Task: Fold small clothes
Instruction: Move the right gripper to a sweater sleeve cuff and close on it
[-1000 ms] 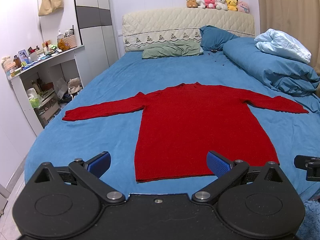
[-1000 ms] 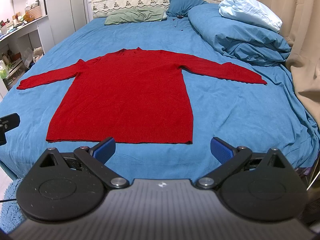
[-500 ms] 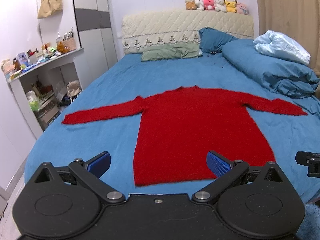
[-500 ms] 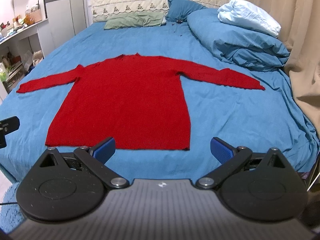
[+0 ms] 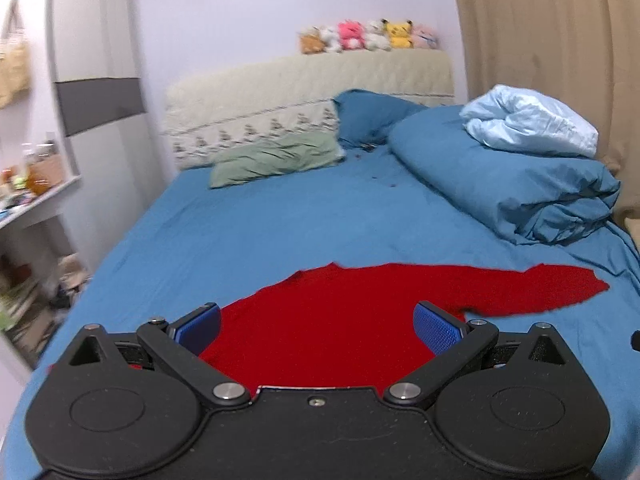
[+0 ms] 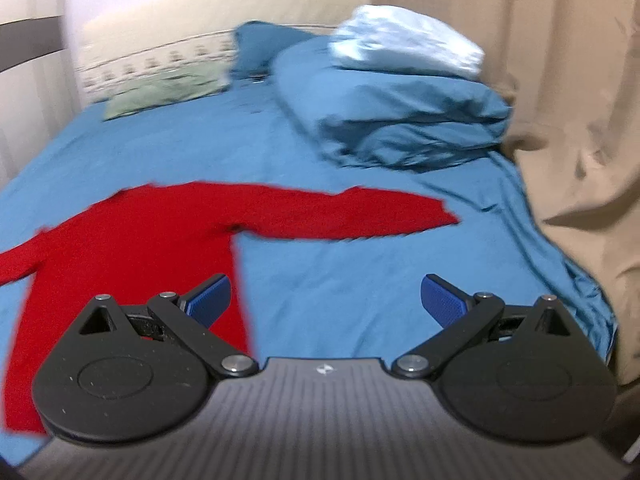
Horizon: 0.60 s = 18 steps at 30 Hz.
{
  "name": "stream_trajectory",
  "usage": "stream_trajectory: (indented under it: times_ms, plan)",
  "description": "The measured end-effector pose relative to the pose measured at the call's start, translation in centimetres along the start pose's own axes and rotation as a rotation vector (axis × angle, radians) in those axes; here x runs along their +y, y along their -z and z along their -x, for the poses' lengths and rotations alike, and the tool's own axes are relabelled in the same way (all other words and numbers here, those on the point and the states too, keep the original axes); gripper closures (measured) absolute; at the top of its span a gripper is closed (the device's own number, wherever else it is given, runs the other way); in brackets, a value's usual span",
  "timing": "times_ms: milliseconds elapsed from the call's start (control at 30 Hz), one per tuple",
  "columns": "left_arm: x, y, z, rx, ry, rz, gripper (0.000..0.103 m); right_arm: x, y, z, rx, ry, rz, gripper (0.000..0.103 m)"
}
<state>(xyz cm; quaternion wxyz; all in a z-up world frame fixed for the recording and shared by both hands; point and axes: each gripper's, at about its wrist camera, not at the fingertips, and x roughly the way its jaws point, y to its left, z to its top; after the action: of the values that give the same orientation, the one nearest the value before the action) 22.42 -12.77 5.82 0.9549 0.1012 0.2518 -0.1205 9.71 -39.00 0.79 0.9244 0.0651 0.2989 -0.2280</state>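
Approach step — both tongs, left and right, gape wide and empty; next, pinch the red sweater's sleeve at two o'clock.

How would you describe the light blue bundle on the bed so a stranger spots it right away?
Start at the bed and look to its curtain side, where a dark blue duvet lies heaped. The light blue bundle sits on top, the only pale, crumpled fabric there.
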Motion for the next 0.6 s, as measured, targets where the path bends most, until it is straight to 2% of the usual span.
stream_trajectory:
  times_ms: [67,200,333,600]
  plan:
    - [-1.6,-1.1,-5.3,0.022,0.036,-0.008,0.000,-1.3,-1.0,-4.0,-0.011,0.040,-0.019,0.000]
    - [-5.0,-2.0,-16.2,0.067,0.084,-0.001,0.000,-4.0,-2.1,-11.8,-0.031,0.062,-0.089,0.000]
    - [-8.1,-0.3,-25.2,0.138,0.075,0.015,0.000,-5.8,-2.3,-18.8,-0.049,0.102,-0.113,0.000]
    - [-13.3,0.5,-35.2,0.331,0.116,0.027,0.000,-10.1,-1.8,-28.5,0.006,0.150,-0.180,0.000]
